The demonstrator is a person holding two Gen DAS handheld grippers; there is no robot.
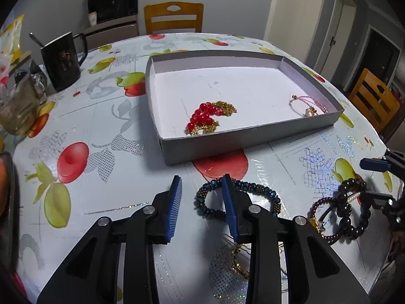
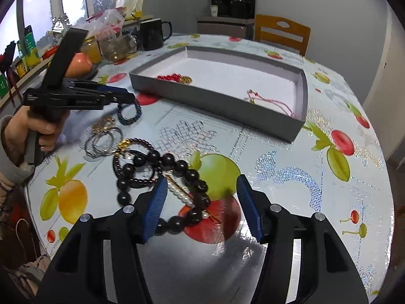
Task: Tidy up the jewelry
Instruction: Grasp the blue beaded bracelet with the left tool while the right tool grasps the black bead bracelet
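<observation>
A grey shallow box (image 1: 227, 140) (image 2: 215, 103) holds a red bead and gold chain piece (image 1: 206, 117) and a pink cord bracelet (image 1: 307, 106). My left gripper (image 1: 202, 179) is open over the table; its right finger lies across a blue beaded bracelet (image 1: 255, 190) (image 2: 130, 116). A gold piece (image 1: 238, 258) lies below it. My right gripper (image 2: 202, 185) is open around a large dark bead bracelet (image 2: 182, 167), with a pearl strand (image 2: 181, 195) between the fingers. A thin purple bead bracelet (image 2: 131, 157) and silver hoops (image 2: 103, 141) lie beside them.
A black mug (image 1: 62, 60) and a glass jar (image 1: 19, 106) stand at the left of the fruit-patterned table (image 1: 101, 136). Wooden chairs (image 1: 173, 17) stand behind and to the right. Jars, bags and an apple (image 2: 79, 62) crowd the far left.
</observation>
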